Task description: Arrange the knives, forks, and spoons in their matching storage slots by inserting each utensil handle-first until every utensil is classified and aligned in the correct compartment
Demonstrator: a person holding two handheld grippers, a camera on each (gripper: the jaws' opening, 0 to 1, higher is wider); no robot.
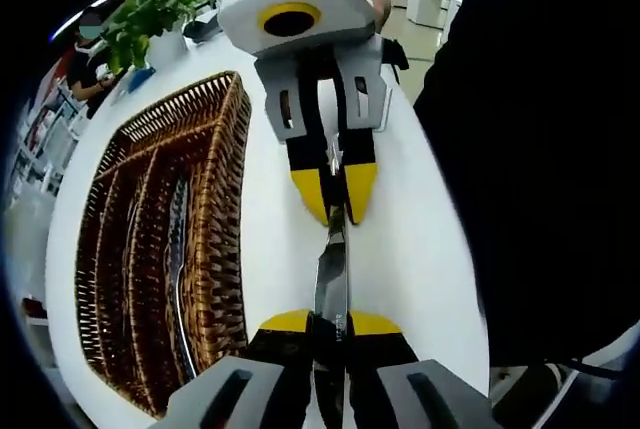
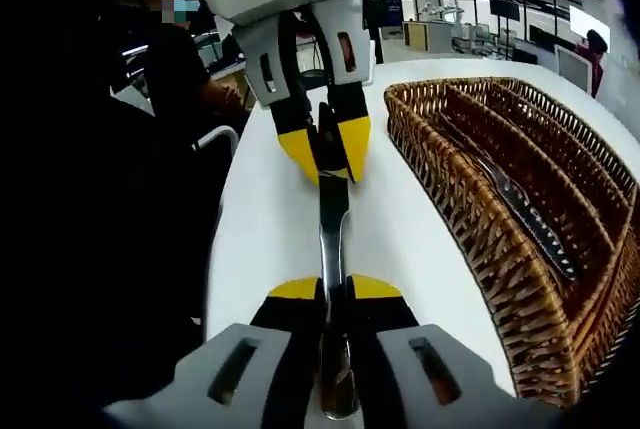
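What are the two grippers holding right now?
Left gripper: shut on the knife.
Right gripper: shut on the same knife.

brown woven basket (image 1: 215, 199), white table (image 1: 420, 269), yellow-tipped tongs (image 1: 332, 327)

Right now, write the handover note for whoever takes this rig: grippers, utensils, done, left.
Left gripper: shut on one end of a metal utensil, held above the white table.
Right gripper: shut on the other end of the same utensil. Both grippers hold it at once, facing each other; which kind of utensil it is I cannot tell.
Wicker tray: beside the grippers on the table, with long compartments. At least one utensil already lies in a compartment.
Done: some cutlery is in the tray.
Left: one gripper lets go, the other slots this utensil handle-first into its matching compartment.
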